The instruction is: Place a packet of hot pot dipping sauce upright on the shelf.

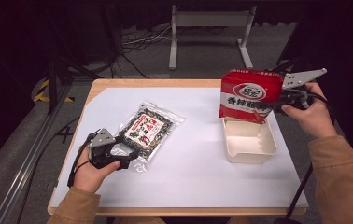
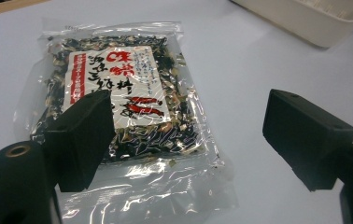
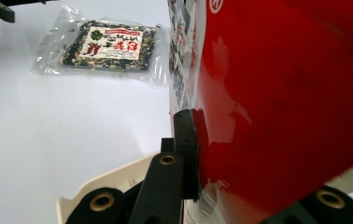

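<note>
Where the desk (image 1: 118, 86) shows its wooden rim, a white sheet (image 1: 193, 163) covers nearly all of its top, and the near right corner is cut off behind a brown sleeve (image 1: 340, 179). On the right side of the desk a red snack bag (image 1: 249, 95) is held upright in the air, its lower edge over the far end of a cream rectangular tray (image 1: 249, 142) that sits near the right edge. The bag's print is partly readable in the high view; in the right gripper view the red foil is so close that the lettering is cut off. The right gripper (image 1: 277, 106) is clamped on the bag's right side: one black jaw presses flat against the foil, while the other is hidden behind the bag. The right hand (image 1: 307, 114) grips it from the desk's right edge.

Toward the left-centre of the desk lies a clear packet (image 1: 149, 130) of dark dried flakes with a white and red label, flat on the sheet; its glare makes the small print hard to read. The left gripper (image 1: 127, 156) sits at the packet's near end with its jaws spread wide and nothing between them; one jaw tip overlaps the packet's edge in the left gripper view, though contact cannot be told. The left hand (image 1: 93, 172) holds it near the desk's near left corner.
</note>
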{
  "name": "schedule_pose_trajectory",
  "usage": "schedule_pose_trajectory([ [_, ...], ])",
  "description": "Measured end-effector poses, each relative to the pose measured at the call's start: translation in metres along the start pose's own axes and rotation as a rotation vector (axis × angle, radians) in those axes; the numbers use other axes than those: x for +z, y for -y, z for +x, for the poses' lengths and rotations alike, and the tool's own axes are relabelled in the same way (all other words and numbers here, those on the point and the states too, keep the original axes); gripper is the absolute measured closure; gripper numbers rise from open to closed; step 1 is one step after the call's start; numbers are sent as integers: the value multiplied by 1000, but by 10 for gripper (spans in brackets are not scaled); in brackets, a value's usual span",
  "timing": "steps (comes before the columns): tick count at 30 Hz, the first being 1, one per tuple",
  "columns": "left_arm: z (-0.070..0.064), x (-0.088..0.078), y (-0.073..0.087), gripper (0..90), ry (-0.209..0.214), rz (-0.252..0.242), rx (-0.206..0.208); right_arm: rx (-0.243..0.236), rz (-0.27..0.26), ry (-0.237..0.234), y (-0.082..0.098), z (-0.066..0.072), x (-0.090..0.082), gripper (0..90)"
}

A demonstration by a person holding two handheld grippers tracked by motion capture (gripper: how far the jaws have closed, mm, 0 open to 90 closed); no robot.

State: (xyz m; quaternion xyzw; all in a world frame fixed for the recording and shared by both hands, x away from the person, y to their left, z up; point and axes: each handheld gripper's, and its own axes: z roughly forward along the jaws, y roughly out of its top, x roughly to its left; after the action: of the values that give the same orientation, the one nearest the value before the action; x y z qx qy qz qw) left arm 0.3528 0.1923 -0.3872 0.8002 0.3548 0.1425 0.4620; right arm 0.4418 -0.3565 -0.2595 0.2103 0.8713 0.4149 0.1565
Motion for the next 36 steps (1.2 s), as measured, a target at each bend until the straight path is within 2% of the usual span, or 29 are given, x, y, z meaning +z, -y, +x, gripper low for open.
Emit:
schedule_pose_trajectory([
  [14,1,-3,-2,175,-1,-15,-1,45,43,20,11,-19,5,879],
  [26,5,-9,-2,174,-10,-27,-10,58,69,29,14,-27,15,879],
  [31,4,-7,-2,173,-8,-21,-10,54,81,31,13,-28,20,879],
  [36,5,-6,-1,173,-7,-19,-10,25,95,48,11,-29,30,879],
])
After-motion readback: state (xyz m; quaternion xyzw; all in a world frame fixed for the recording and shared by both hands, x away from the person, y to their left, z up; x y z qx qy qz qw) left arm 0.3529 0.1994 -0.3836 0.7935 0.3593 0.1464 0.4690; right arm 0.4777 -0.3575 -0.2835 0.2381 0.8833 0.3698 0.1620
